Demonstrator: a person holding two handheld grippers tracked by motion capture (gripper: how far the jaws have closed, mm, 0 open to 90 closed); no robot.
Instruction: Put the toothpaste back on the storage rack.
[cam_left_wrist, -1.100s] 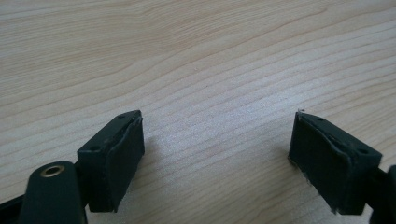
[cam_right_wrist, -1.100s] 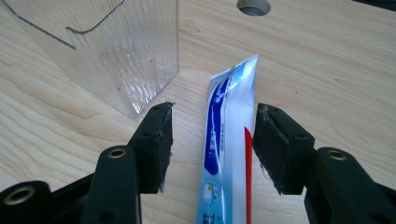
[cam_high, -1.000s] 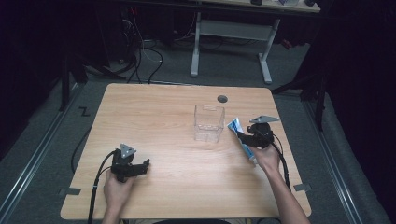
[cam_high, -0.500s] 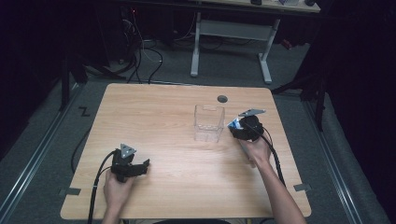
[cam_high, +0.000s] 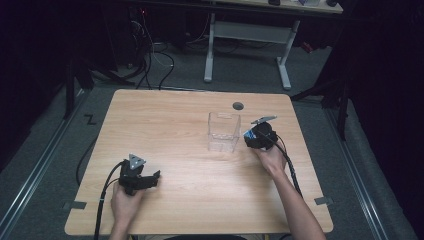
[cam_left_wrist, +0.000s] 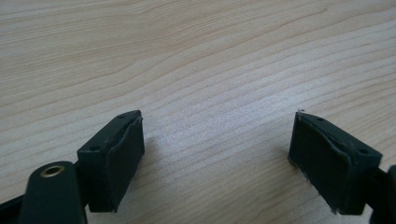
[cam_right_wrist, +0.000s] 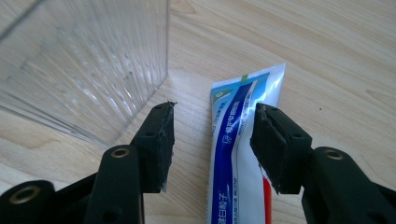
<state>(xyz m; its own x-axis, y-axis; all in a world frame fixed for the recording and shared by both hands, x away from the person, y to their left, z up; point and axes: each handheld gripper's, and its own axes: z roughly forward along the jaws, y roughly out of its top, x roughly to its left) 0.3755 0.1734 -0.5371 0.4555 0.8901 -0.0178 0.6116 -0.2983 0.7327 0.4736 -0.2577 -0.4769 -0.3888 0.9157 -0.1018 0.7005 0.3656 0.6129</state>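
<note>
1. Left gripper (cam_high: 146, 180) sits near the front left of the wooden table (cam_high: 165, 120), held in the person's left hand (cam_high: 125, 202). In its own view (cam_left_wrist: 217, 149) the jaws are spread wide with nothing but bare wood grain between them.
2. Right gripper (cam_high: 251, 139) is over on the right side of the table, just beside the clear plastic box (cam_high: 223, 131), with the right hand (cam_high: 271, 159) behind it.
3. In the right gripper view (cam_right_wrist: 212, 140) the jaws are parted, and a toothpaste tube (cam_right_wrist: 238, 154) (white and blue, with a bit of red lower down) lies between them. The right-hand pad looks like it's touching the tube's edge, while the left-hand pad is clearly off it, so it's not a pinch.
4. The tube's flat crimped end points away from the camera, and the tube lies flat on the wood, right next to the box's corner (cam_right_wrist: 93, 65) but outside it.
5. The box stands upright and looks empty from above.
</note>
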